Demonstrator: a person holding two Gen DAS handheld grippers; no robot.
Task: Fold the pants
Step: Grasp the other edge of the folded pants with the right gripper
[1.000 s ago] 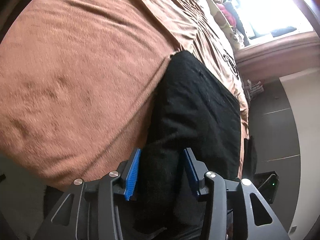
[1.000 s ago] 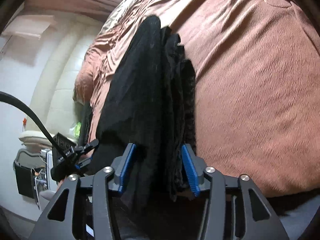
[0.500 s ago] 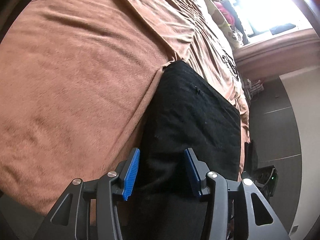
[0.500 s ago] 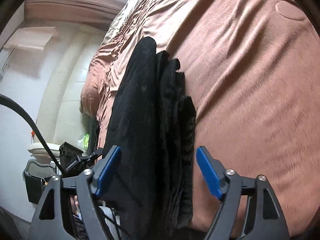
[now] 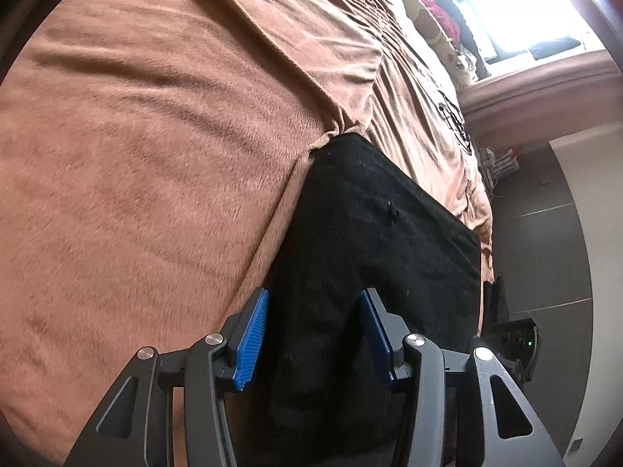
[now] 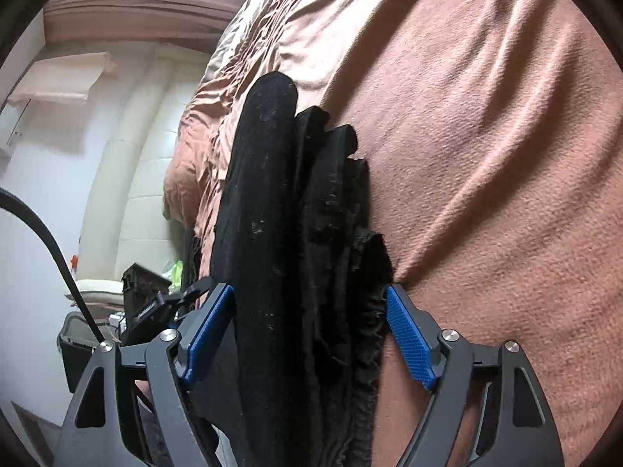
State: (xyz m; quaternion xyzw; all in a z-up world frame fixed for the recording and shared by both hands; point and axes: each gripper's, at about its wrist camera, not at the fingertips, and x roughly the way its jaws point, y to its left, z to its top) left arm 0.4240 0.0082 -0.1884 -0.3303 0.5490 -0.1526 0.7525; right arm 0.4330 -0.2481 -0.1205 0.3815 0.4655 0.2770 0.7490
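Observation:
The black pants [image 5: 381, 241] lie folded in a thick stack on the brown blanket [image 5: 155, 155] of a bed. In the right wrist view the stack [image 6: 296, 233] shows its layered edges. My left gripper [image 5: 314, 334] is open, its blue pads on either side of the near end of the stack. My right gripper [image 6: 309, 334] is open wide, its pads straddling the other end of the stack without pinching it.
The bed's edge drops off by the pants toward a dark floor [image 5: 545, 233]. A bright window with clutter [image 5: 447, 19] is at the far end. A dark bin [image 6: 78, 350], a cable [image 6: 46, 241] and a white wall [image 6: 39, 194] are at the right wrist view's left.
Both grippers have opened and let go of the pants. The folded stack now rests flat on the blanket, and both grippers have drawn back slightly.

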